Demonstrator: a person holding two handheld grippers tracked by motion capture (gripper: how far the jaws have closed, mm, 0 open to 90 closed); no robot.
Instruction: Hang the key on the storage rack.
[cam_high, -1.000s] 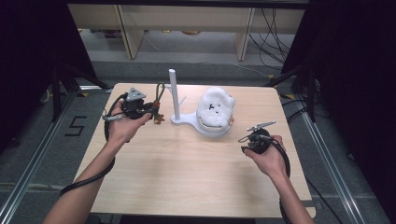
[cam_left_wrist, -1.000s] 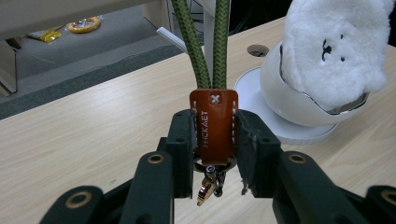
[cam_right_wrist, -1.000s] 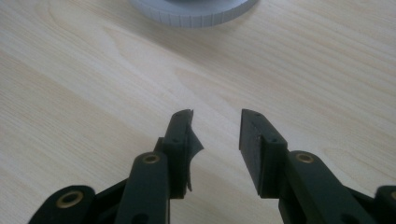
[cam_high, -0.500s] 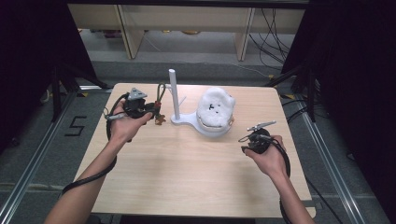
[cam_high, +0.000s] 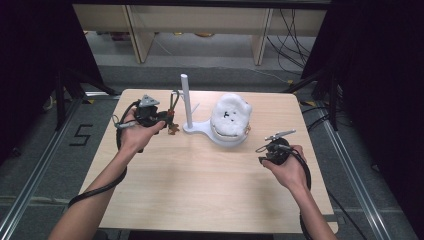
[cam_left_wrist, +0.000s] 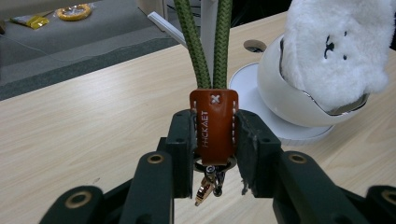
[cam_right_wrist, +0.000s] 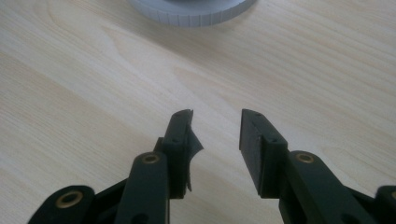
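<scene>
The left gripper (cam_left_wrist: 212, 135) is clamped on an orange leather tab (cam_left_wrist: 214, 122), its two black jaws pressing the tab's sides. Two strands of a green cord (cam_left_wrist: 204, 46) rise from the top of the tab, and a metal ring with a small clip (cam_left_wrist: 211, 179) hangs below it between the jaws. In the high view this gripper (cam_high: 167, 120) sits near the table's far left corner, the cord (cam_high: 174, 100) looping upward just beside a white post (cam_high: 186, 100).

The post stands on a white base (cam_high: 197, 128) that lies on the table (cam_high: 200, 185) toward the middle of its far edge. On the same base rests a white bowl (cam_left_wrist: 280, 88) holding a fluffy white plush (cam_high: 230, 114) with a small dark face.

The right gripper (cam_right_wrist: 215, 128) is near the table's right edge, well apart from the tab. Its jaws stand parted with bare wood between them, gripping nothing, and the rim of the white base (cam_right_wrist: 191, 11) shows farther off
</scene>
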